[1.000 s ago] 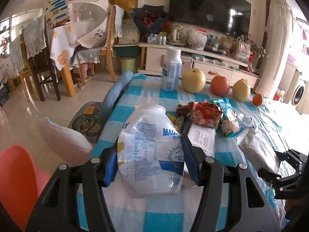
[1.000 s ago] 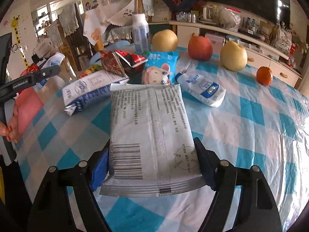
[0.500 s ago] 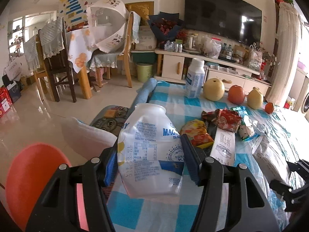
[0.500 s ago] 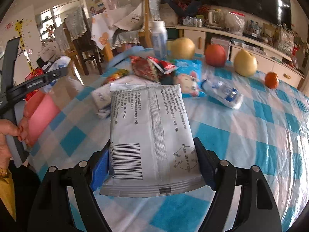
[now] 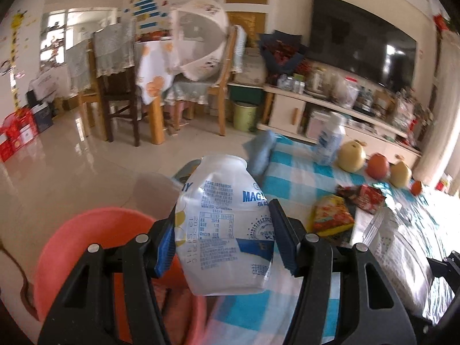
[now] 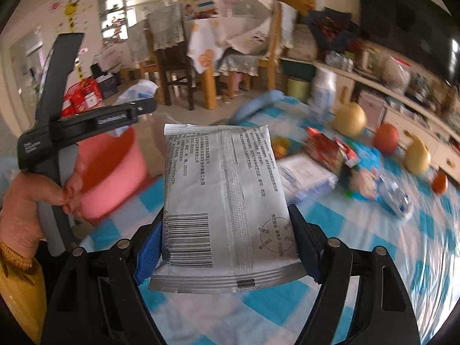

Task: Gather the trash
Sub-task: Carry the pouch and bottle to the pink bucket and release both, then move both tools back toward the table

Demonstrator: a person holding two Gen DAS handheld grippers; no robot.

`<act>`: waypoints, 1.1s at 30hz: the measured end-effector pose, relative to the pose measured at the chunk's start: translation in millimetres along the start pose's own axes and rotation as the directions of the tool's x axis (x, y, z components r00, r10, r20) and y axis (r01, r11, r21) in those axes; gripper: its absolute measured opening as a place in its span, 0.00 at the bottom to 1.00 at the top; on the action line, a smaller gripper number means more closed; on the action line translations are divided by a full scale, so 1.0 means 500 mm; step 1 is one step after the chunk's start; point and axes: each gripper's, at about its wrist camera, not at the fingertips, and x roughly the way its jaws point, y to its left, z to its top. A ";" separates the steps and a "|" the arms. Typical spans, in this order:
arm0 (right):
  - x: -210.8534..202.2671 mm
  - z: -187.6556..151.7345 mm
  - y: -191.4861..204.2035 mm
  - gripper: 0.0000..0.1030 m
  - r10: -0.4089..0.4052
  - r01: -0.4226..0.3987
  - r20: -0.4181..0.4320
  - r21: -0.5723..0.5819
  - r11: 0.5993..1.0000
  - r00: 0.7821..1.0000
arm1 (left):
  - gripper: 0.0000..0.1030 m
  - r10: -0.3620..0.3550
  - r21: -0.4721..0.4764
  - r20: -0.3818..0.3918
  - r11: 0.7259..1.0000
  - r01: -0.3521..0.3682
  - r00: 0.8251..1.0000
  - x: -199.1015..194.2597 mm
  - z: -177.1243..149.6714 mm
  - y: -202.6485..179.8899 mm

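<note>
Jaws of the left gripper (image 5: 223,240) are clamped on a white pouch (image 5: 222,230), now carried off the bench (image 5: 299,172) above the pink bin (image 5: 86,235); right gripper (image 6: 225,247) jaws are clamped on a grey packet (image 6: 224,201), brought nearer that bin, wrappers (image 6: 325,149) left behind.

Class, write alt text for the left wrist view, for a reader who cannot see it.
The left gripper holds a crumpled white-and-blue pouch between its fingers, above a pink bin beside a blue-checked table. Snack wrappers and fruit lie on the table.
</note>
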 end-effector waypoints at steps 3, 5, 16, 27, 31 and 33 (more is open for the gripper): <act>0.015 0.035 0.067 0.76 0.024 -0.024 -0.002 -0.078 0.997 1.000 | 0.58 0.044 -0.066 -0.016 0.997 -0.045 0.999 -0.004 0.006 0.064; 0.023 0.052 0.102 0.76 0.035 -0.035 -0.003 -0.124 0.992 0.999 | 0.58 0.071 -0.113 -0.032 0.991 -0.074 0.997 -0.002 0.008 0.108; 0.106 0.111 0.298 0.77 0.109 -0.122 -0.058 -0.309 0.943 0.992 | 0.58 0.174 -0.312 -0.095 0.930 -0.195 0.980 -0.015 -0.006 0.295; 0.175 0.109 0.379 0.83 0.147 -0.167 -0.080 -0.403 0.900 0.986 | 0.87 0.258 -0.406 -0.126 0.867 -0.287 0.958 -0.028 -0.018 0.366; 0.151 0.105 0.341 0.88 0.132 -0.135 -0.032 -0.329 0.935 0.991 | 0.89 0.264 -0.383 -0.139 0.874 -0.298 0.954 -0.021 -0.014 0.356; 0.142 0.100 0.318 0.88 0.120 -0.121 -0.022 -0.286 0.950 0.993 | 0.90 0.258 -0.362 -0.138 0.885 -0.291 0.956 -0.015 -0.009 0.343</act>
